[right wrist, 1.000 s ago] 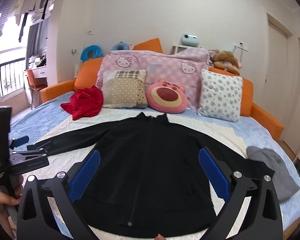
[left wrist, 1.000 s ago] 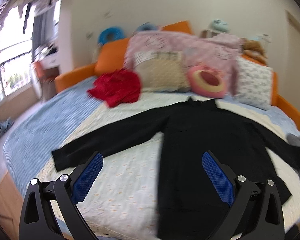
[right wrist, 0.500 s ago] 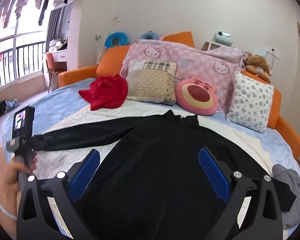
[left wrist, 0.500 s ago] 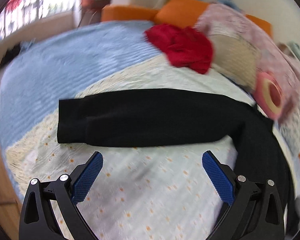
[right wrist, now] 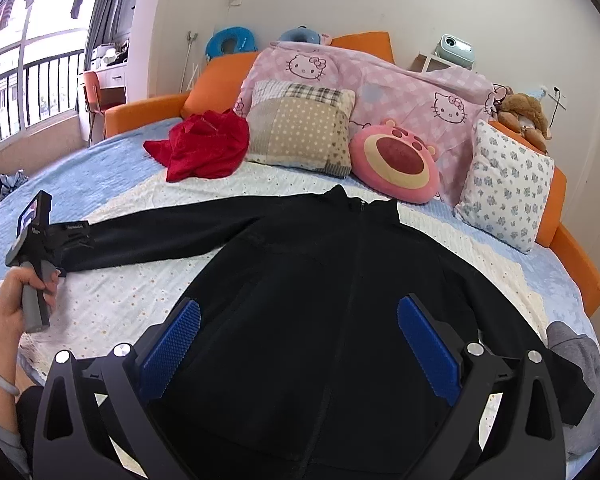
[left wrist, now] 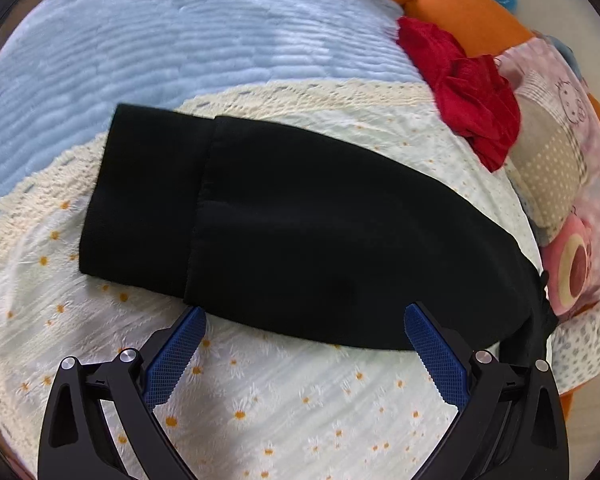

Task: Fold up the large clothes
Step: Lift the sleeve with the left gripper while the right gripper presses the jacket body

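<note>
Left gripper (left wrist: 302,316), jaws apart, seemingly just above jacket sleeve (left wrist: 260,216).

bare daisy sheet (left wrist: 300,392) lies open below the black sleeve (left wrist: 300,220) — red garment (left wrist: 468,88) crowds beyond.

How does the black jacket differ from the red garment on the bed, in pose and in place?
The black jacket lies spread flat with its sleeves out, while the red garment sits crumpled in a heap. The black jacket is on the daisy-print cover near the open left gripper; the red garment lies farther back, beside the dotted pillow. No gripper holds either one.
</note>
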Tool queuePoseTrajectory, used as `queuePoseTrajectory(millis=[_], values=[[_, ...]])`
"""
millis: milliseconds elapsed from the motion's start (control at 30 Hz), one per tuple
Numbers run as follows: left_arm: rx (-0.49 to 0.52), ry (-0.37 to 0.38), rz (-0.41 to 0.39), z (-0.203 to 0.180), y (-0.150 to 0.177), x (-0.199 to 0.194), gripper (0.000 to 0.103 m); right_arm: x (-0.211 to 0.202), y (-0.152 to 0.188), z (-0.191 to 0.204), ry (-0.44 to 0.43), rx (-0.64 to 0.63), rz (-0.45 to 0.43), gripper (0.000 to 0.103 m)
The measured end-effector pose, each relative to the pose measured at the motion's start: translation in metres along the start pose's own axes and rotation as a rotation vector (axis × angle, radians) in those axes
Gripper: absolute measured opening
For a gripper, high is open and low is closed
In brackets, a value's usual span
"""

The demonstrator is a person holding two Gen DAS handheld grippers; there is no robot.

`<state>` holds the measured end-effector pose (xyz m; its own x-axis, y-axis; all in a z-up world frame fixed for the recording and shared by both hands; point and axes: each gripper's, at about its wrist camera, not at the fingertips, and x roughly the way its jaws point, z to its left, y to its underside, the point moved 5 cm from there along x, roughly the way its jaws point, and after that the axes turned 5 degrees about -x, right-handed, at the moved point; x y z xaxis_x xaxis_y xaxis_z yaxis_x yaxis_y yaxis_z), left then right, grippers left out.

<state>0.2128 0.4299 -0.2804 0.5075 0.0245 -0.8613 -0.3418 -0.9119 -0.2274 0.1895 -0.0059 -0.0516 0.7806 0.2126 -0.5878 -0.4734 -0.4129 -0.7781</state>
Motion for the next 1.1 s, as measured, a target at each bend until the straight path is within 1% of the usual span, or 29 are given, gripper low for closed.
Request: queuePoseTrajectory(millis=[167,300,400,467,533,667,833,933,1000,1033,1067,1100], values=[[0.002,-0.014,-0.005,-0.007,-0.005,0.004,0.101,0.015,0.002,0.006,-0.01,-0.029,0.007,0.098],[-0.044,-0.017,0.014,-0.002,-0.003,0.002,0.101,0.03,0.002,0.008,-0.03,-0.02,0.034,0.098],[-0.058,-0.07,-0.007,0.006,0.001,-0.005,0.101,0.035,0.002,0.011,-0.036,-0.012,0.039,0.098],[-0.075,-0.084,-0.013,0.013,0.0,-0.007,0.101,0.038,0.002,0.012,-0.042,-0.013,0.043,0.098],[-0.093,-0.066,-0.011,0.018,-0.003,-0.008,0.101,0.039,0.005,0.014,-0.046,-0.014,0.047,0.098],[-0.094,-0.079,-0.029,0.022,-0.016,-0.005,0.101,0.043,0.01,0.017,-0.043,-0.024,0.059,0.098],[-0.106,-0.086,-0.034,0.022,-0.025,-0.003,0.101,0.051,0.015,0.01,-0.036,-0.01,0.073,0.098],[-0.116,-0.054,-0.073,0.023,-0.029,-0.009,0.101,0.065,0.014,0.004,-0.045,0.011,0.065,0.098],[-0.12,-0.031,-0.1,0.023,-0.027,-0.011,0.101,0.08,0.011,0.003,-0.09,0.026,0.056,0.098],[-0.119,-0.024,-0.11,0.024,-0.025,-0.012,0.101,0.092,0.008,0.002,-0.126,0.045,0.053,0.096],[-0.12,-0.017,-0.118,0.024,-0.023,-0.012,0.101,0.101,0.006,0.0,-0.152,0.067,0.062,0.091],[-0.122,0.0,-0.127,0.024,-0.021,-0.013,0.101,0.116,0.004,-0.004,-0.176,0.102,0.086,0.078]])
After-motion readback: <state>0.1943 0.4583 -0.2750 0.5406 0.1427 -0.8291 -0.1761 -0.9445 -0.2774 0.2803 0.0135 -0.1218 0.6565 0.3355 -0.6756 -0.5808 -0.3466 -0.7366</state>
